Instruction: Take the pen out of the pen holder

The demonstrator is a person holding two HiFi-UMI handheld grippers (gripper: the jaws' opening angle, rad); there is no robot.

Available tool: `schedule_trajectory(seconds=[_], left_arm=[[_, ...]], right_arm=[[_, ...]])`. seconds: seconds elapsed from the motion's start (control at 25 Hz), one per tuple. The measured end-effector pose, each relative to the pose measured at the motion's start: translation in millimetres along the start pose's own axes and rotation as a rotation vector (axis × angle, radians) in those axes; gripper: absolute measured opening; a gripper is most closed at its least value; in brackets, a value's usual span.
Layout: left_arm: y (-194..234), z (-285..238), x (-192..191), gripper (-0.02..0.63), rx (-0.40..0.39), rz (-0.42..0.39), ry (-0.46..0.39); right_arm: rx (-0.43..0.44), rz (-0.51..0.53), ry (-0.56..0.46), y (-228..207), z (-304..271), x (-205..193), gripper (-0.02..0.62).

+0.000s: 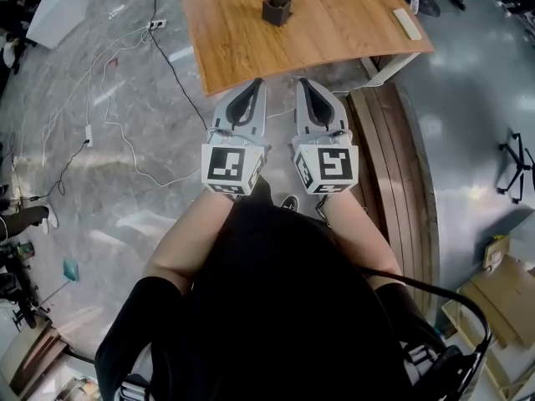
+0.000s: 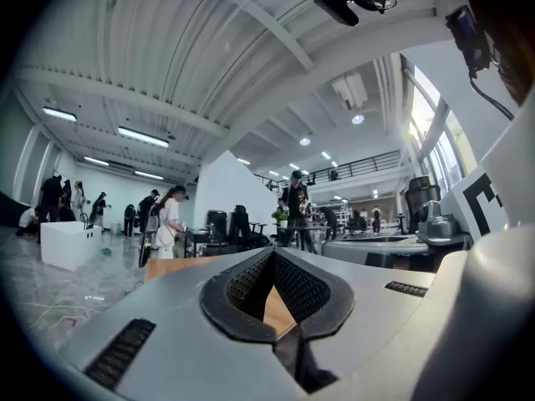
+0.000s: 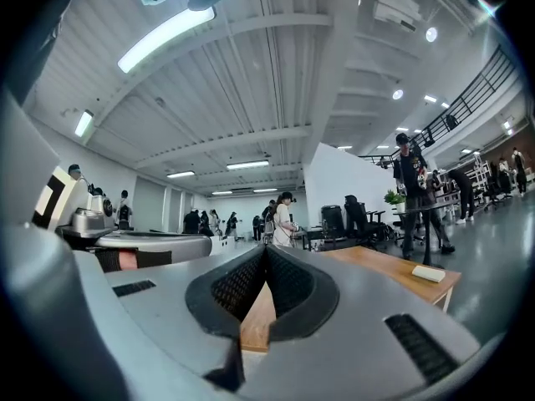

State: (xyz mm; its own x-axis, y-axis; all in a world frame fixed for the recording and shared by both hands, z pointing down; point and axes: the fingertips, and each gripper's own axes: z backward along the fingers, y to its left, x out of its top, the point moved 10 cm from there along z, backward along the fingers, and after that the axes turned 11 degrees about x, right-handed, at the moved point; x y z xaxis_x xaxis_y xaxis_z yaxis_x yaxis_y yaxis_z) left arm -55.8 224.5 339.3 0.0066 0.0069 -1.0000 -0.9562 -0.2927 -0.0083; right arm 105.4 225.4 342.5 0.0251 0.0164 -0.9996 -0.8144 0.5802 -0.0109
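A dark pen holder [image 1: 277,5] stands upright on the wooden table [image 1: 251,40], toward its far side. I cannot make out a pen in it. My left gripper [image 1: 254,85] and right gripper [image 1: 304,83] hang side by side over the table's near edge, well short of the holder. Both are shut with nothing between the jaws. In the left gripper view the left gripper [image 2: 272,254] has its tips together, with a strip of table [image 2: 278,312] showing behind them. The right gripper view shows the right gripper [image 3: 266,250] the same way, and the holder is hidden there.
A small white block [image 1: 407,24] lies at the table's right edge. White and black cables [image 1: 117,124] trail over the floor on the left. A slatted wooden bench [image 1: 401,165] runs along the right. Several people [image 3: 284,220] and desks stand far off in the hall.
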Motion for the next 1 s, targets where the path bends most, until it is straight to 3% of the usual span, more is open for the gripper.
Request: schedule_trajectory(seconds=[0.44,0.76,1.0], left_arm=[[38.0,-129.7,-32.9,-0.001,-0.016,0.002,0.033],[86.9,-237.7,-55.1,-0.001,-0.093,0.009,0.097],[111.0,-291.2,-82.8,-0.001,-0.126,0.030,0.139]], right_arm=[[-0.025,-0.023,0.032,-80.6,-104.0,-27.9,0.014],[-0.049,-0.082,0.069,-131.5,-205.9,-49.7,0.014],[-0.068,-0.121,0.148,-160.9,-258.0,-80.7,0.015]])
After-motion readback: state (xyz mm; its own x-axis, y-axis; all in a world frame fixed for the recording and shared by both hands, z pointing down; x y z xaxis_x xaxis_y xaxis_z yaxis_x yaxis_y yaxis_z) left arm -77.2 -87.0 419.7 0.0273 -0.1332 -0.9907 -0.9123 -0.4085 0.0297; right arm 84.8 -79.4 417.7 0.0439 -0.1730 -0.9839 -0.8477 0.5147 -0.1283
